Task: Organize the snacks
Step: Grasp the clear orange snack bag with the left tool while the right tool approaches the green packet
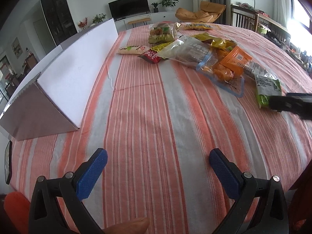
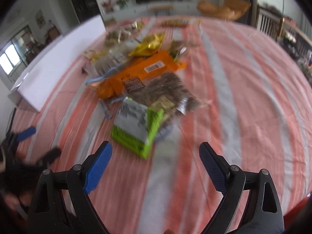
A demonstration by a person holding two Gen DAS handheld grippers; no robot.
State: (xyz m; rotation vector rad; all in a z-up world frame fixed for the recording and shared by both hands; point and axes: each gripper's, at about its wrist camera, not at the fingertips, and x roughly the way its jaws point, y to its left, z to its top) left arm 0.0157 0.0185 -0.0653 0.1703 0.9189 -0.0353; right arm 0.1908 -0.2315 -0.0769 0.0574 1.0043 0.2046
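Note:
A heap of snack packets lies on the striped tablecloth (image 1: 148, 105). A green and white packet (image 2: 136, 126) is nearest, just ahead of my right gripper (image 2: 156, 157), which is open and empty. Behind it lie an orange packet (image 2: 140, 72) over a clear bag of brown snacks (image 2: 169, 89) and a yellow packet (image 2: 150, 44). My left gripper (image 1: 158, 162) is open over bare cloth, well short of the heap; from there the green packet (image 1: 268, 88) sits far right, beside the right gripper's black finger (image 1: 292, 102). A white open box (image 1: 78, 64) stands at left.
Further packets (image 1: 161, 33) lie toward the table's far side, with a white rice-cracker roll (image 1: 132, 49) and a red packet (image 1: 151, 55) near the box. The left gripper (image 2: 25, 134) shows at the right wrist view's left edge. Chairs and a TV cabinet stand beyond the table.

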